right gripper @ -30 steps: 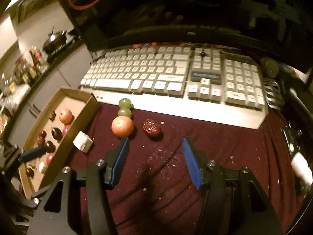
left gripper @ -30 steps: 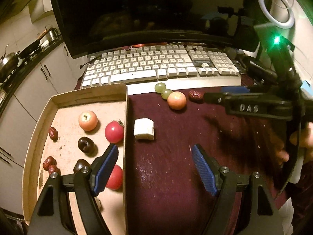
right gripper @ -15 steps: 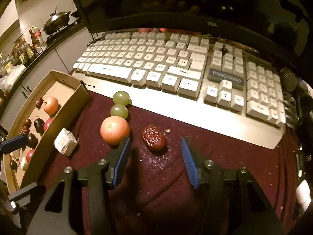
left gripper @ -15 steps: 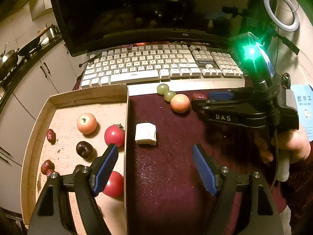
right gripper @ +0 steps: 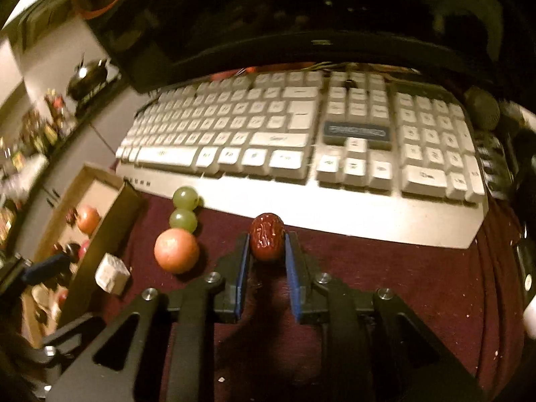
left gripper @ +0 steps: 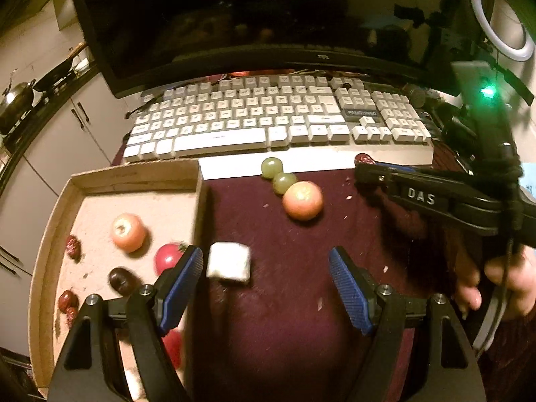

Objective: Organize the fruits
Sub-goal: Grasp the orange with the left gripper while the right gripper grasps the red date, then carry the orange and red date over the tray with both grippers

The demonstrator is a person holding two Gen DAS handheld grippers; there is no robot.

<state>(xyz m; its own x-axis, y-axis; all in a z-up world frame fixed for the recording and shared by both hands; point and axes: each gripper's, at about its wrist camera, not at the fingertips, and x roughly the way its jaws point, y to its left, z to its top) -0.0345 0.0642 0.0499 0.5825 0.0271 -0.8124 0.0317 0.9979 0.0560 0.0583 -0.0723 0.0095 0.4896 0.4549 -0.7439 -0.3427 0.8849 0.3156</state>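
Dark maroon cloth (left gripper: 284,301) covers a desk, with a white keyboard (left gripper: 278,120) lying along its far edge under a black monitor (left gripper: 254,16). Kitchen cabinets and pans are seen dimly at the far left.

At the left of the cloth a shallow cardboard tray (left gripper: 134,176) is placed. Inside it several fruits are seen: a pale orange-red apple (left gripper: 128,232), a red round fruit (left gripper: 169,257), a dark plum (left gripper: 121,279) and small red dates along the left wall.

Just outside the tray's right wall a white cube-shaped block (left gripper: 228,261) is set on the cloth. Farther back, two green grapes (right gripper: 184,208) are lined up one behind the other, touching the keyboard's front edge, and an orange round fruit (right gripper: 176,250) is set just in front of them.

The right gripper (right gripper: 267,251), held in a hand (left gripper: 502,281), is seen clamped on a wrinkled red date (right gripper: 267,236), its blue pads pressed against both sides after its jaws have just been closing. The date is located close to the keyboard's front edge, to the right of the orange fruit.

The left gripper (left gripper: 266,284) is held above the cloth with its jaws spread wide and nothing between them; the white block is seen just beside its left finger.
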